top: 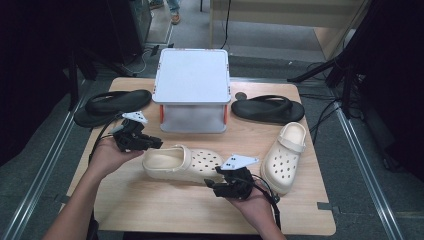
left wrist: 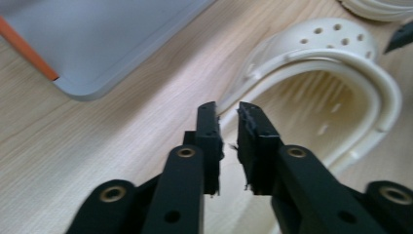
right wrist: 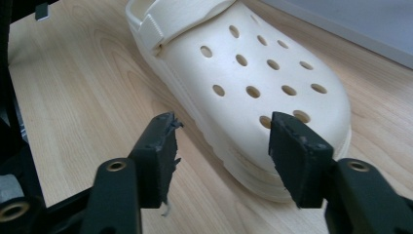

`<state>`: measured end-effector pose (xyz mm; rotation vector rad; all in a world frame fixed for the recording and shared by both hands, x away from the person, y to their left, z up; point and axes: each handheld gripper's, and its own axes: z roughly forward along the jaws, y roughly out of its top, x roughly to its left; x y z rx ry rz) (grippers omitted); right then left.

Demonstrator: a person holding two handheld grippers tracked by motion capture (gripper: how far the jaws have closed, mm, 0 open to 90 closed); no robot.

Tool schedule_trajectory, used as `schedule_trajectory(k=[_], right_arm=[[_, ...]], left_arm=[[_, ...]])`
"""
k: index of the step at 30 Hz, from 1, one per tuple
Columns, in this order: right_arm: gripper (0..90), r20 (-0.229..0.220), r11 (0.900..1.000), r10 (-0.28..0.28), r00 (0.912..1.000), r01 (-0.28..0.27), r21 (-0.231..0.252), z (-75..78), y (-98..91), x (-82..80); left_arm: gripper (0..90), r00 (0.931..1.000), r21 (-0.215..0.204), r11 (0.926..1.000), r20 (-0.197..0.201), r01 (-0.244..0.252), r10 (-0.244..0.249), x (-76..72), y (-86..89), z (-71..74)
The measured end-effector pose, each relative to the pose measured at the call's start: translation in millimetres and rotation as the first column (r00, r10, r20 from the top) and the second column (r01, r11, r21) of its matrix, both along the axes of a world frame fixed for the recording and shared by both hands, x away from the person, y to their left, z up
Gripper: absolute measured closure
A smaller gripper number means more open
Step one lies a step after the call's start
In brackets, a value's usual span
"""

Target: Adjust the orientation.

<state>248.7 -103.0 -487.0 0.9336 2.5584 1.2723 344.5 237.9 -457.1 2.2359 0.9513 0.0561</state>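
**Both grippers at the near cream clog**

Your left gripper (top: 159,143) sits at the heel end of the cream clog (top: 182,163), at 9 o'clock from the shoe's middle. In the left gripper view its jaws are drawn nearly together with a thin gap between them, and the edge of the clog's heel strap (left wrist: 311,78) runs into that gap; you cannot tell whether the pads already press on it.

Your right gripper (top: 214,177) comes in at the clog's toe, at about 4 o'clock from the shoe's middle. In the right gripper view its jaws stand spread, one on the bare table, the other over the toe's sole edge, with the toe partly between them and nothing pinched.

The clog lies on its sole across the wooden table (top: 150,210), toe towards 3 o'clock. Its mate, the second cream clog (top: 285,157), lies near, at 3 o'clock. A grey raised stand (top: 192,80) is at 12 o'clock, with a black sandal (top: 267,109) at 1 o'clock and another black sandal (top: 112,104) at 10 o'clock.
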Motion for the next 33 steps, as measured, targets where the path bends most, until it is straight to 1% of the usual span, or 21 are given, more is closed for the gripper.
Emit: schedule_trajectory(k=[1, 2, 4, 6, 7, 9, 11, 12, 15, 17, 19, 22, 26, 28, 29, 31, 33], right_arm=[[48.9, -0.002, 1.0, 0.0, 1.0, 0.0, 0.001, -0.6, 0.5, -0.5], [51.7, -0.011, 1.0, 0.003, 0.9999, -0.003, 0.006, -1.3, 1.0, -0.7], [55.7, -0.022, 0.9999, 0.01, 0.9997, -0.01, 0.009, -3.6, 1.8, -0.8], [58.0, -0.036, 0.9998, 0.018, 0.9992, -0.017, 0.012, -7.3, 3.0, -0.7], [60.6, -0.039, 0.9998, 0.019, 0.9991, -0.019, 0.01, -9.6, 3.3, 0.2], [66.1, -0.05, 0.9999, 0.005, 0.9987, -0.005, 0.016, -12.7, 3.9, 1.0], [72.9, -0.049, 0.9998, 0.002, 0.9988, -0.001, 0.021, -15.0, 4.8, 1.6], [77.0, -0.044, 0.9999, 0.001, 0.999, 0.0, 0.014, -15.9, 5.8, 1.3], [83.7, -0.035, 1.0, 0.0, 0.9994, 0.0, -0.004, -18.8, 9.2, 0.0], [84.5, -0.037, 1.0, -0.006, 0.9993, 0.006, -0.007, -21.1, 10.8, 0.2], [87.1, -0.034, 0.9998, -0.018, 0.9993, 0.017, -0.006, -24.6, 12.9, 1.4], [89.6, -0.031, 0.9999, -0.016, 0.9994, 0.016, 0.0, -26.7, 15.3, 3.2], [89.8, -0.017, 0.9994, -0.032, 0.9993, 0.031, -0.014, -26.5, 16.4, 3.3], [90.0, -0.02, 0.9994, -0.034, 0.9992, 0.034, -0.007, -26.6, 15.8, 4.3], [90.0, -0.019, 0.9993, -0.036, 0.9992, 0.036, -0.008, -26.2, 15.7, 4.6], [90.0, -0.015, 0.9989, -0.044, 0.9989, 0.044, -0.016, -26.7, 16.0, 5.4], [90.0, -0.024, 0.999, -0.044, 0.9987, 0.044, -0.01, -26.6, 15.9, 6.6]], left_arm=[[83.4, 1.0, 0.004, 1.0, -0.003, 0.0, 0.0, 1.9, 1.1, -2.1], [84.6, 1.0, 0.01, 0.9999, 0.003, -0.001, 0.001, 3.6, 2.0, -3.9], [86.1, 1.0, 0.007, 0.9999, 0.002, -0.009, 0.009, 9.1, 3.6, -8.8], [86.0, 0.9995, 0.015, 0.9996, 0.02, -0.022, 0.022, 14.4, 4.4, -13.8], [86.5, 0.9995, 0.016, 0.9996, 0.02, -0.024, 0.024, 17.4, 4.7, -16.6], [88.3, 0.9994, 0.023, 0.9994, 0.023, -0.026, 0.026, 22.6, 5.6, -22.1], [89.0, 0.9996, 0.02, 0.9994, 0.008, -0.027, 0.027, 26.6, 6.8, -27.4], [89.2, 0.9997, 0.022, 0.9994, 0.002, -0.025, 0.025, 28.5, 8.0, -29.4], [89.7, 0.9996, 0.016, 0.9996, -0.008, -0.025, 0.026, 32.1, 10.0, -34.1], [89.7, 0.9997, 0.016, 0.9998, -0.018, -0.014, 0.015, 33.6, 10.0, -37.2], [89.7, 0.9997, 0.032, 0.9995, -0.026, -0.004, 0.005, 34.9, 9.0, -40.5], [89.7, 0.9991, 0.042, 0.9991, -0.042, 0.009, -0.008, 34.2, 6.2, -43.4], [89.7, 0.9982, 0.055, 0.9978, -0.048, 0.038, -0.035, 31.9, 1.7, -44.1], [89.7, 0.9976, 0.067, 0.9964, -0.049, 0.052, -0.049, 30.3, -0.6, -44.5], [89.9, 0.9979, 0.072, 0.9961, -0.045, 0.051, -0.047, 29.1, -1.4, -44.1], [89.9, 0.9985, 0.067, 0.9967, -0.035, 0.046, -0.043, 27.1, -0.9, -43.7], [90.0, 0.9986, 0.058, 0.9979, -0.047, 0.028, -0.025, 24.9, 0.3, -44.0]])
